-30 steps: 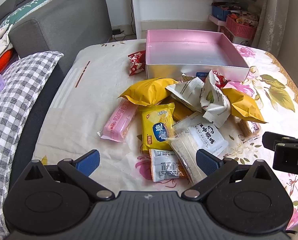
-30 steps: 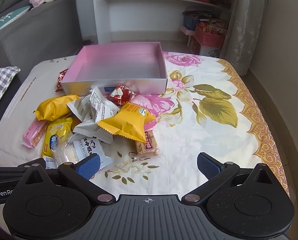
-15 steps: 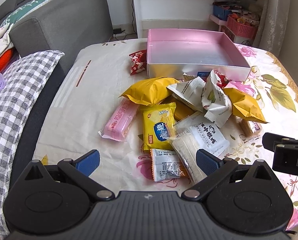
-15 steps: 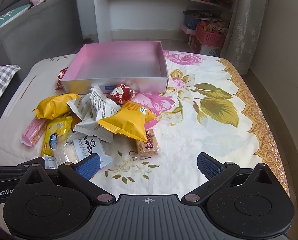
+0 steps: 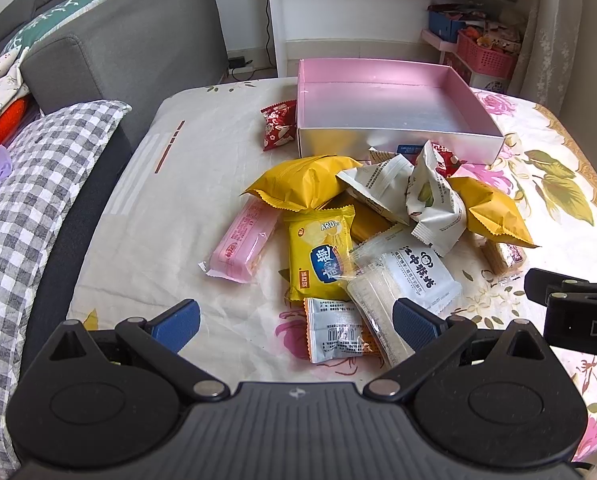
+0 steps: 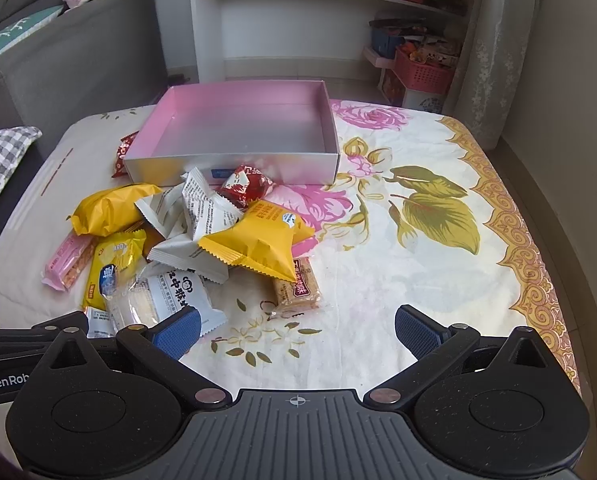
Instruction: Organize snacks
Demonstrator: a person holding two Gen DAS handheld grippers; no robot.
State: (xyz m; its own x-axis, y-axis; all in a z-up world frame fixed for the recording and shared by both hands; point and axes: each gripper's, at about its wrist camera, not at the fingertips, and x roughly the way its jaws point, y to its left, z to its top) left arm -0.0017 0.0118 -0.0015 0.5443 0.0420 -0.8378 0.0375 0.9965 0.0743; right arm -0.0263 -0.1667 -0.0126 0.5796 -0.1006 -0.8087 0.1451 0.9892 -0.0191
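Little has shifted since earlier; both my left gripper and right gripper hover spread, empty. Snack pile lies before the empty pink box; first pick comes next.

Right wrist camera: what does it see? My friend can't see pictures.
An open black two-finger gripper hovers over a flowered tablecloth. A heap of wrapped snacks, with a puffy yellow packet on top, lies left of centre. An empty shallow pink cardboard box sits behind the heap.
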